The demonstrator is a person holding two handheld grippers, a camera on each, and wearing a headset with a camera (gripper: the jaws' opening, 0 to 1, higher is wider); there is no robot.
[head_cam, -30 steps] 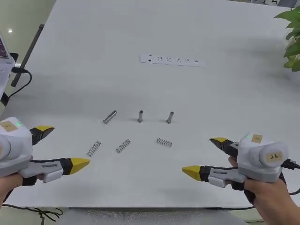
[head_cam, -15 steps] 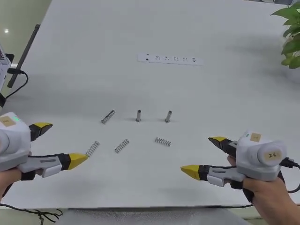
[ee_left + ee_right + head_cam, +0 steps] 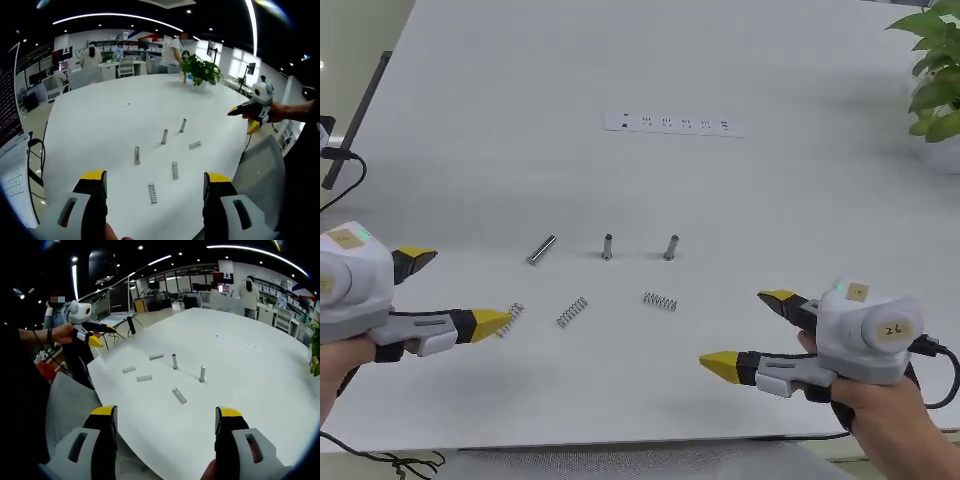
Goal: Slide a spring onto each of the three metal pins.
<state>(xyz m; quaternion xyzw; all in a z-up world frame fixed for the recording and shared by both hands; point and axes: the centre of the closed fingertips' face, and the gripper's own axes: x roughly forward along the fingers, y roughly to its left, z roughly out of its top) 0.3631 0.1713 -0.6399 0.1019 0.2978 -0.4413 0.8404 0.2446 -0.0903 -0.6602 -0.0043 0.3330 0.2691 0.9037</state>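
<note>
Big white table point(image 3: 800, 200), matte, in an open-plan office. The gripper views show desks, screens, strip lights on a dark ceiling and a few people standing far off. Pale floor shows past the table's left edge in the head view.

Left gripper point(image 3: 455, 292) has its fingers spread wide w/ nothing held. Right gripper point(image 3: 748, 332) is likewise gaping and empty. Both hover over the near edge of the table, well apart, tips pointing inward and forward.

Hard to make out: the near spring point(image 3: 511, 317) is partly hidden behind the left gripper's lower yellow fingertip point(image 3: 490, 322), so I can't tell if they touch. The person's hands are cut off by the bottom of the head view. The plant point(image 3: 928, 75), far beyond the right gripper's fingers, is cut by the frame edge.

Task bits lie ahead of and between the two pairs of fingers. Pins are in a row: the flat pin point(image 3: 541, 250) lies on its side ahead of the left fingers, while the middle pin point(image 3: 607, 246) and end pin point(image 3: 671, 247) stand upright. All three are bare. Closer to the fingers lie the middle spring point(image 3: 572, 311) and end spring point(image 3: 660, 301), both flat on the table and apart from the pins. The end spring is the one nearest the right fingers, but well clear of them.

Also around: a power strip point(image 3: 665, 123) well beyond the pins, and a black cable point(image 3: 342, 175) off the table edge past the left fingers.
</note>
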